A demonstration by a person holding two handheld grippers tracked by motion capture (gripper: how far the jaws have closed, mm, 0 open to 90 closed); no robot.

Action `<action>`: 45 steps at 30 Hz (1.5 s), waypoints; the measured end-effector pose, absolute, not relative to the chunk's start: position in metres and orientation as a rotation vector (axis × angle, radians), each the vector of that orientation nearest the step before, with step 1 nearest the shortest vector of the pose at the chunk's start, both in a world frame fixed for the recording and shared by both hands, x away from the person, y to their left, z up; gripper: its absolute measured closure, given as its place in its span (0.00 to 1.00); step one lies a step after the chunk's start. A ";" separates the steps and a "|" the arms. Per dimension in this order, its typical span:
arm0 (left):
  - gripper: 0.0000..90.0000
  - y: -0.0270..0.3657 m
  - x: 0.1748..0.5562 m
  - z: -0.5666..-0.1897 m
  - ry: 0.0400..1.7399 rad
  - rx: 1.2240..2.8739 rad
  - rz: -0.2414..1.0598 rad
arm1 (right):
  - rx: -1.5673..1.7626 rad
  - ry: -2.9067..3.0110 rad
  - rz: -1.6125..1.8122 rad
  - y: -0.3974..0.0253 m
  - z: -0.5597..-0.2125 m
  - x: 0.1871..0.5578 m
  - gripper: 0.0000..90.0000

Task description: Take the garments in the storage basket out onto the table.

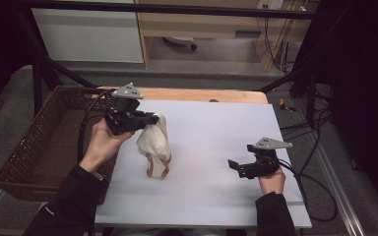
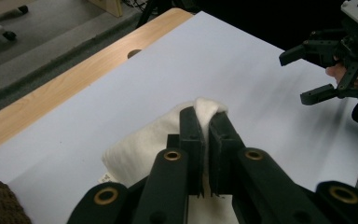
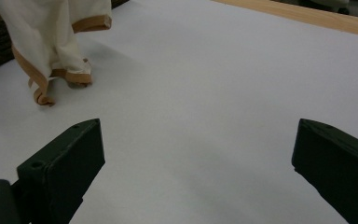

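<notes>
Cloth [image 1: 155, 140], cream with tan trim, hangs from the left gripper [image 1: 150, 118], whose jaws pinch one bunched fold, its hem brushing the white table cover [image 1: 216, 142] at about nine o'clock. That small bite could slip and drop it. The right gripper [image 1: 236, 167], jaws wide apart, hovers at four o'clock. Open sheet lies between them; the wicker basket [image 1: 39, 142] borders the left edge.

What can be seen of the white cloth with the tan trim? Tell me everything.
The white cloth with tan-orange edging looks like soft woven fabric, bunched and hanging in folds. The left tool pinches its top, jaws shut on a fold, lifting most of it. Its trimmed lower hem curls and touches the white table sheet, near the sheet's left side, beside the brown wicker basket.
</notes>
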State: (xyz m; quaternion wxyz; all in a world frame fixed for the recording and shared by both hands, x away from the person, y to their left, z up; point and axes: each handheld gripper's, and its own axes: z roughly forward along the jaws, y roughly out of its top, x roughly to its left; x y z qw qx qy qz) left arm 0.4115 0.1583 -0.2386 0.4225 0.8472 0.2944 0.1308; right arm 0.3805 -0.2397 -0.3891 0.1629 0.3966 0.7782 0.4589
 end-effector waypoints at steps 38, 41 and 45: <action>0.04 0.258 0.385 -0.305 0.930 2.061 0.434 | 1.141 2.227 1.304 -0.238 -0.390 0.381 0.03; 0.04 0.266 0.385 -0.315 0.945 2.062 0.455 | 1.141 2.228 1.301 -0.238 -0.390 0.381 0.03; 0.04 0.276 0.384 -0.325 0.964 2.057 0.455 | 1.138 2.231 1.301 -0.238 -0.391 0.381 0.03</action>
